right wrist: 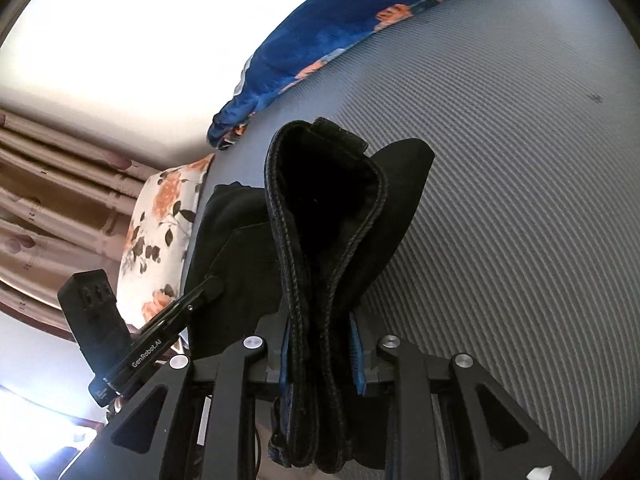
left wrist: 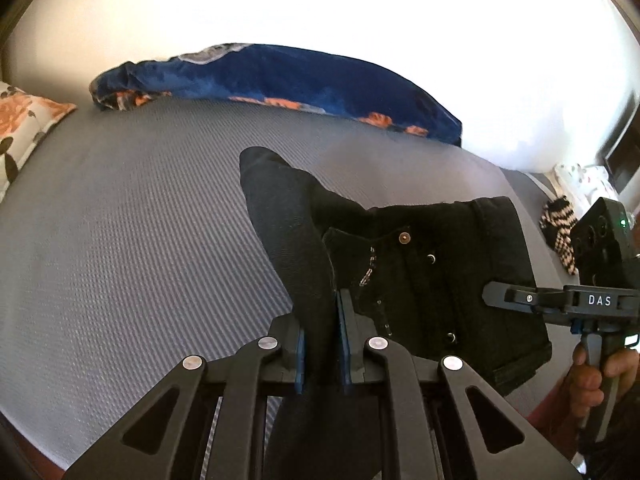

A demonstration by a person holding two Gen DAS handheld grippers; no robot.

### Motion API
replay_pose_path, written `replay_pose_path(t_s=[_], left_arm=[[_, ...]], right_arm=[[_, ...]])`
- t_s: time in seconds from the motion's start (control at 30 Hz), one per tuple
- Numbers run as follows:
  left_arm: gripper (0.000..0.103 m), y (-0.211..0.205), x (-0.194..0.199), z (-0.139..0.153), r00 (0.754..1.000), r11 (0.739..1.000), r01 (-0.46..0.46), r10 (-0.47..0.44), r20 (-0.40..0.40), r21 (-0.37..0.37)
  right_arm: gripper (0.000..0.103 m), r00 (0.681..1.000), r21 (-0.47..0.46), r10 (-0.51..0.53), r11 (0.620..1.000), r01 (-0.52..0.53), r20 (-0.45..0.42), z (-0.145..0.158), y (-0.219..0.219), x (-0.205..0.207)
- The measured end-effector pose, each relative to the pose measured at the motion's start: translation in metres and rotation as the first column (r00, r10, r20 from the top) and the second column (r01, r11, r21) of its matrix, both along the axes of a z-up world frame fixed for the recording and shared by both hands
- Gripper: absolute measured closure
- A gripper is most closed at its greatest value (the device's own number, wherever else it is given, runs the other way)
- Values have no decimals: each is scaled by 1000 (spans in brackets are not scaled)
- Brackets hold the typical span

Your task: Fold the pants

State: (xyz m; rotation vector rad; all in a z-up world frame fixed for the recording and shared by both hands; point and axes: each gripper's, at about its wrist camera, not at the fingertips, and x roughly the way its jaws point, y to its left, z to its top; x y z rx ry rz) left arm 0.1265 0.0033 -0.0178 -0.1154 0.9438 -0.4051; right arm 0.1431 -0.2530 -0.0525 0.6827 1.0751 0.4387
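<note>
Open grey mattress left, blue blanket far edge, floral pillow corner

Black pants clamped in right gripper, over grey ribbed mattress.

Thick stitched waistband bunched between blue-padded fingers, rising toward 12 o'clock and folding open into a dark hollow. More black cloth spread behind, toward 1 o'clock and 9 o'clock. At 8 o'clock, left gripper with "GenRobot.AI" on its side, tip touching the cloth's left edge; grip there too dark to judge. Floral pillow at 9 o'clock, pinkish curtains beyond. Blue flowered blanket bunched at 12 o'clock along the mattress edge.
</note>
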Motion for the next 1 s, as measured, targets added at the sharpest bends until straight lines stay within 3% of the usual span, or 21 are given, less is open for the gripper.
replay_pose_path(t_s=[0.4,1.0], left_arm=[[90,14,63,4,999,999,-37,37,20,22],[90,22,143,-2,999,998,-51,51,13,31]], right_arm=[[81,999,5,48,999,-48,22,8,7,72],[81,999,-7,38,999,-38,11,6,7,131]])
